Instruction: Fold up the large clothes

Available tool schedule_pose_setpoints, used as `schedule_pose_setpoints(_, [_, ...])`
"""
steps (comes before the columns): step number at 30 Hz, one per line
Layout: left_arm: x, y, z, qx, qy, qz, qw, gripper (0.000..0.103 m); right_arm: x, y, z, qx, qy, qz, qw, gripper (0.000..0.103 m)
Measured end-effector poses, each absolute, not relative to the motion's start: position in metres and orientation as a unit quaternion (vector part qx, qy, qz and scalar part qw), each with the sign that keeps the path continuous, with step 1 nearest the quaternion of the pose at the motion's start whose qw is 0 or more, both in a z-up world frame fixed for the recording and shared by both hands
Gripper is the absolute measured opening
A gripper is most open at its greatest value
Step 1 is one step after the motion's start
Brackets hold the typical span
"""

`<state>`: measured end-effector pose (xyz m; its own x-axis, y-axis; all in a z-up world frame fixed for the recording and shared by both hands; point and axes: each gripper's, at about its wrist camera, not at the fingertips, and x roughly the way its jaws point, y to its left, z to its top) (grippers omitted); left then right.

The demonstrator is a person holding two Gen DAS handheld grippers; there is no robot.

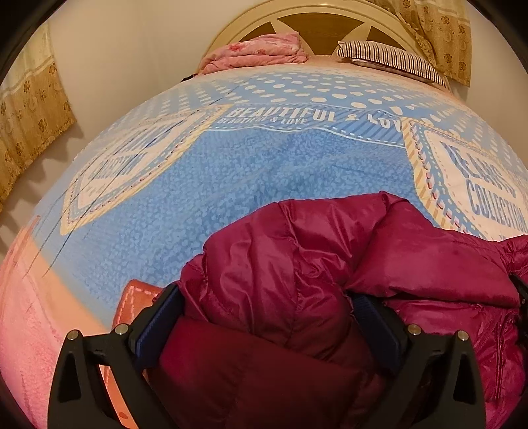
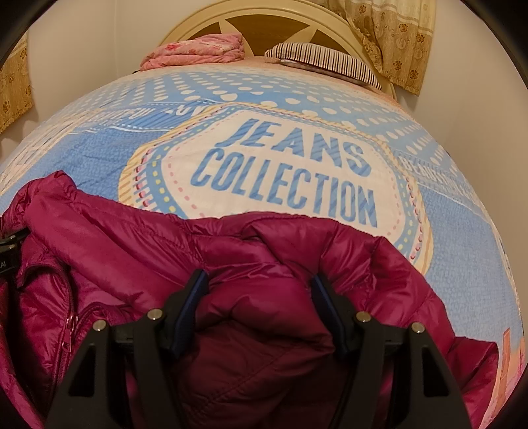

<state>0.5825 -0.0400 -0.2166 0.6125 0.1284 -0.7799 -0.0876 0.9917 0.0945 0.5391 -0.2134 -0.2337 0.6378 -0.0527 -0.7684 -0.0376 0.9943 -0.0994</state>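
Observation:
A magenta puffer jacket (image 1: 330,250) lies bunched on the blue printed bedspread (image 1: 231,171) at the near edge of the bed. My left gripper (image 1: 267,303) has its two fingers either side of a thick fold of the jacket, pressing into it. The jacket also shows in the right wrist view (image 2: 132,250), with its zipper (image 2: 71,323) at the left. My right gripper (image 2: 260,290) likewise holds a puffy fold between its fingers. A dark part of the other gripper shows at the far left edge of the right wrist view (image 2: 8,250).
A folded pink quilt (image 1: 257,52) and a striped pillow (image 1: 392,59) lie by the cream headboard (image 1: 313,19). Patterned yellow curtains (image 1: 29,115) hang at both sides. The bedspread (image 2: 283,171) stretches open beyond the jacket. A pink sheet edge (image 1: 29,313) lies at lower left.

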Motion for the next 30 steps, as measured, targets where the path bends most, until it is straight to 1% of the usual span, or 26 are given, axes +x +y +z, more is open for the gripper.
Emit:
schedule_pose_setpoints(6, [0.581,-0.041,-0.216,0.027,0.433,0.062,0.899,0.102,0.539,-0.213,-0.234,-0.054,0.426,-0.004,0.903,0.068])
schedule_pose_setpoints(12, [0.578,-0.048,-0.208,0.057,0.43,0.068,0.898,0.102,0.54,-0.215,-0.233,-0.056,0.432,-0.003,0.9,0.069])
schedule_pose_setpoints(14, [0.57,-0.047,-0.198,0.052,0.429,0.064,0.9,0.102,0.54,-0.218,-0.229,-0.056,0.435,0.001,0.899,0.073])
schedule_pose_setpoints(16, [0.559,-0.045,-0.183,0.033,0.419,0.049,0.906,0.102,0.535,-0.221,-0.221,-0.065,0.428,-0.002,0.901,0.08])
schedule_pose_setpoints(18, [0.549,-0.047,-0.17,0.039,0.405,0.042,0.913,0.102,0.529,-0.223,-0.213,-0.065,0.414,-0.004,0.908,0.083])
schedule_pose_setpoints(23, [0.524,-0.057,-0.153,0.064,0.392,0.023,0.917,0.102,0.505,-0.231,-0.189,-0.068,0.384,-0.019,0.921,0.084])
schedule_pose_setpoints(25, [0.512,-0.06,-0.15,0.064,0.391,0.012,0.918,0.102,0.498,-0.233,-0.186,-0.072,0.387,-0.017,0.919,0.088])
schedule_pose_setpoints(30, [0.488,-0.063,-0.148,0.071,0.385,0.008,0.92,0.102,0.477,-0.242,-0.184,-0.075,0.394,-0.017,0.916,0.088])
